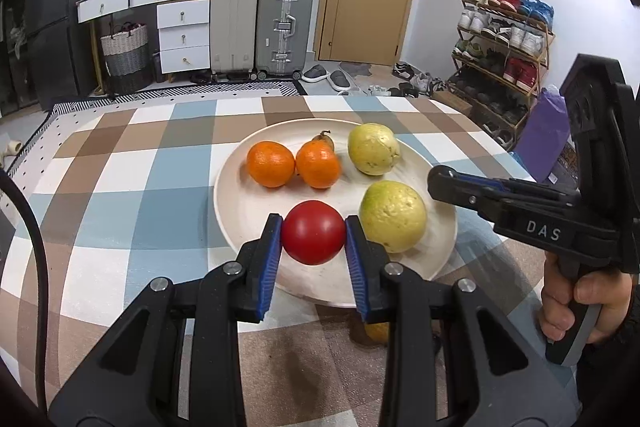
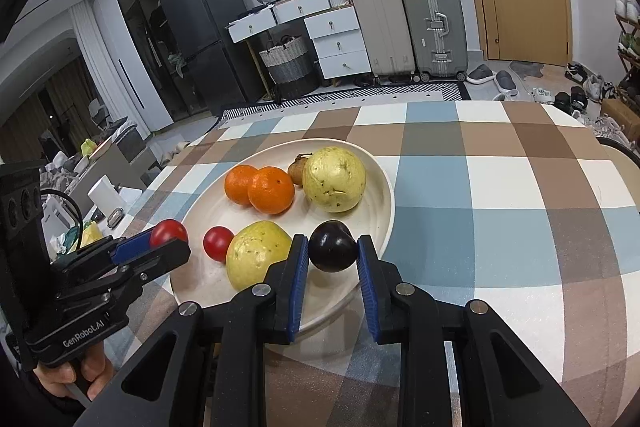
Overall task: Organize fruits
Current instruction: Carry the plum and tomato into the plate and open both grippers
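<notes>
Step in hand: both grippers carried fruit over the near rim of the plate point(image 1: 440, 259), which sat on the checked tablecloth point(image 1: 120, 211); this looked like the placing stage of sorting.
Left gripper point(image 1: 313, 247): clamped tight on a red tomato point(image 1: 313, 237), blue pads touching both its sides, poised above the plate's near part.
Right gripper point(image 2: 333, 259): closed on a dark plum point(image 2: 333, 246), held over the plate's near right edge.
Plate, left to right: 2 oranges point(image 1: 270, 163) touching each other, a small brown fruit point(image 1: 325, 139) behind them, then 2 yellow-green guavas point(image 1: 373, 148), 1 far and 1 near.
Extra item: in the right wrist view a 2nd red tomato point(image 2: 217, 243) lay on the plate just beside the near guava.
Next move, as a judgement: lower each fruit into a bare patch of plate, then ease the jaws apart gently so neither round fruit rolled off the rim.
</notes>
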Demonstrator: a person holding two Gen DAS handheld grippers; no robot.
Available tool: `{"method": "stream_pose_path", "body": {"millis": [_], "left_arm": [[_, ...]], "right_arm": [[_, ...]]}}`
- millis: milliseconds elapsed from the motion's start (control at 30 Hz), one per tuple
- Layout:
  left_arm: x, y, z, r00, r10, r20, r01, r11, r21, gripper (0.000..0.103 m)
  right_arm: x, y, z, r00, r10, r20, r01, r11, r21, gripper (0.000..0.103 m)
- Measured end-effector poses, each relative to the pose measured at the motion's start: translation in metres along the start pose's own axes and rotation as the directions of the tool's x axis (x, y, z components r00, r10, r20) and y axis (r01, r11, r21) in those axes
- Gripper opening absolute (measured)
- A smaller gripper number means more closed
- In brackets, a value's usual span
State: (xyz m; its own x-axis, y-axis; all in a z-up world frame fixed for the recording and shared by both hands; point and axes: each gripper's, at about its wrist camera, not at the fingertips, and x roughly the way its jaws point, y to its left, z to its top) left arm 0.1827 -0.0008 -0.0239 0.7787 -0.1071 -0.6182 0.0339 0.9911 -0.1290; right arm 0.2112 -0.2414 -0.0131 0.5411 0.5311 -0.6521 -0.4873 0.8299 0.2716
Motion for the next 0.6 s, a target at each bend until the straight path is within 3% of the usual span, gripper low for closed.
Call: {"method": "stream_pose_path", "body": {"millis": [100,267,533,600], "left_arm": [[0.000,-0.001,0.000,1.000,-0.003,-0.002,0.003,1.000,0.003,0.028],[-0.001,0.001,-0.001,1.000,-0.008,0.001,0.008,1.000,-0.012,0.028],[-0.007,0.003,-0.004,1.000,-0.003,0.014,0.003,1.000,-0.021,0.029],[-0.009,0.003,-0.006,1.000,0.002,0.002,-0.002,1.000,-0.022,0.033]], "right_arm": [[-0.001,0.000,0.000,1.000,-0.023,0.004,0.023,1.000,0.003,0.027],[-0.012,0.001,0.003,0.996,-0.064,0.055,0.065,0.998,-0.006,0.042],[-0.019,0.003,-0.001,0.996,-0.058,0.068,0.059,0.998,-0.016,0.063],[-0.022,0.004,-0.003,0.995,-0.063,0.071,0.065,0.998,-0.027,0.070]]}}
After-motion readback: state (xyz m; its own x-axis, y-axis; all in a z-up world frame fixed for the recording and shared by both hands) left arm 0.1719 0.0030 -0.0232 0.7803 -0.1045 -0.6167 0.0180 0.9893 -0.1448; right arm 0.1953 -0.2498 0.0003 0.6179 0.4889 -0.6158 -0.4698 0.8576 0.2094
